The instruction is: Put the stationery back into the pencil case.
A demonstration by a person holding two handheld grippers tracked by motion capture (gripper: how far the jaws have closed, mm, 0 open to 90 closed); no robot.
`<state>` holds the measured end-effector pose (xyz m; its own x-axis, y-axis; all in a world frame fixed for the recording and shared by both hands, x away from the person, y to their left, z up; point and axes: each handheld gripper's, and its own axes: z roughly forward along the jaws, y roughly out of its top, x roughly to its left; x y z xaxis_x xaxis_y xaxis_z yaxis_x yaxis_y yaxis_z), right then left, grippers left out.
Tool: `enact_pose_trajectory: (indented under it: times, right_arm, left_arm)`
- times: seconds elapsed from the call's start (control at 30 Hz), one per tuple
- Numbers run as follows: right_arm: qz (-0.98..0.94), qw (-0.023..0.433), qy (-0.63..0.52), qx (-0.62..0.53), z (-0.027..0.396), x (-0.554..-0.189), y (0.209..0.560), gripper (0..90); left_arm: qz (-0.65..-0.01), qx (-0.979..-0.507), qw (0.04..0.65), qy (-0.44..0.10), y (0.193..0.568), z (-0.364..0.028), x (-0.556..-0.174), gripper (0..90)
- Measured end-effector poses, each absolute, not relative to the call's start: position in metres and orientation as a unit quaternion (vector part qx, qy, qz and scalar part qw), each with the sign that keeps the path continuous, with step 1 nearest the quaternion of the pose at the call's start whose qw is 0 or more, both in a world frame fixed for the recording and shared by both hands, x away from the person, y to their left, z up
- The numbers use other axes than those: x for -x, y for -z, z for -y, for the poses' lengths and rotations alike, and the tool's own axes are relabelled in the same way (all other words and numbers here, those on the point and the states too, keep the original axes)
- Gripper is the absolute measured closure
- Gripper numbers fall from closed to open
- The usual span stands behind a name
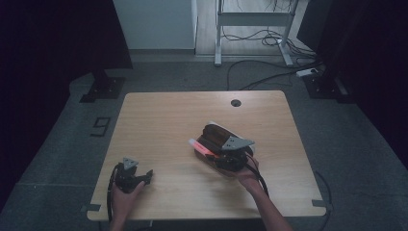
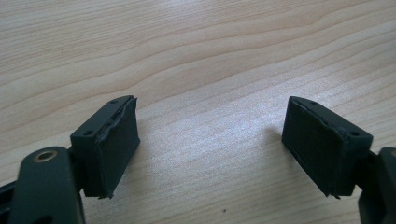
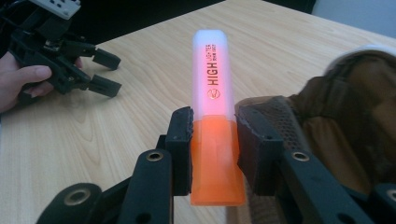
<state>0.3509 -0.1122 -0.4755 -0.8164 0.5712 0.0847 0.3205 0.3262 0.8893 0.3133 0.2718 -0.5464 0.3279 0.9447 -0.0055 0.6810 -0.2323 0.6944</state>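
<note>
The right tongs [image 3: 214, 140] are clamped on an orange highlighter pen with a frosted translucent cap [image 3: 214, 112]: both pads press its orange barrel, and the cap end sticks out beyond the jaws, clear of the wood. In the high view the pen [image 1: 200, 146] juts up and to the left from the right tongs [image 1: 211, 153], right of the middle of the light wooden surface [image 1: 159, 120]. Just beside it, on the right, lies a brown mesh pouch with a pale rim [image 1: 216, 134], gaping open. Well apart, near the front left corner, the left tongs [image 1: 148, 175] sit low over bare wood, jaws spread wide with nothing between them.
</note>
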Motion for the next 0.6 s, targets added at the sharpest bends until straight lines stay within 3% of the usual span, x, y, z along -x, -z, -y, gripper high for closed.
enact_pose_trajectory:
  times: [0.6]
  right_arm:
    - [-0.797,0.154,-0.499,-0.304,0.141,-0.362,0.474,65.7]
  left_arm:
    - [-0.538,-0.755,0.307,-0.215,0.546,-0.272,-0.313,18.5]
